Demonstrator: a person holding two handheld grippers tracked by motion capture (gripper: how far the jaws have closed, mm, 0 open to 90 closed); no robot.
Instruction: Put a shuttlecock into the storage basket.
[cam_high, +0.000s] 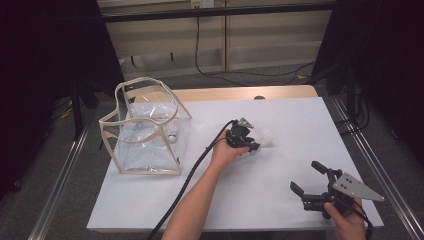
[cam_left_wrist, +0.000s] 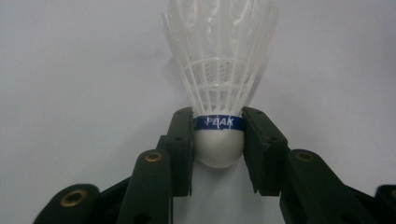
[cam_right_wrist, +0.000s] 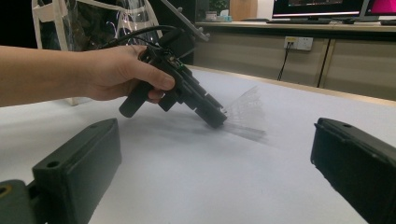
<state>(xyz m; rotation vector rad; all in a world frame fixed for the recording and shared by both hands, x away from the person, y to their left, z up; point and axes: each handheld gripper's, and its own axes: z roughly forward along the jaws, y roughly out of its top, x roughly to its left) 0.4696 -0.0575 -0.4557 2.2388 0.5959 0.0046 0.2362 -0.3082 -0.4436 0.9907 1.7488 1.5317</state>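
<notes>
**Operator:** Where does the shuttlecock lie relative to the left gripper?

**Technician:** Between its jaws, which clamp the cork at the blue band. It lies mid-table on the white sheet, long axis in line with the jaws, skirt pointing away. The clear bag stands to the left. The right gripper waits wide open, farther off.

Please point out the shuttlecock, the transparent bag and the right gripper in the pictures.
shuttlecock (cam_left_wrist: 218, 147): left gripper view, on its white rounded cork.
transparent bag (cam_high: 145, 171): high view, on its beige bottom trim.
right gripper (cam_high: 306, 176): high view, between its open jaws.
</notes>
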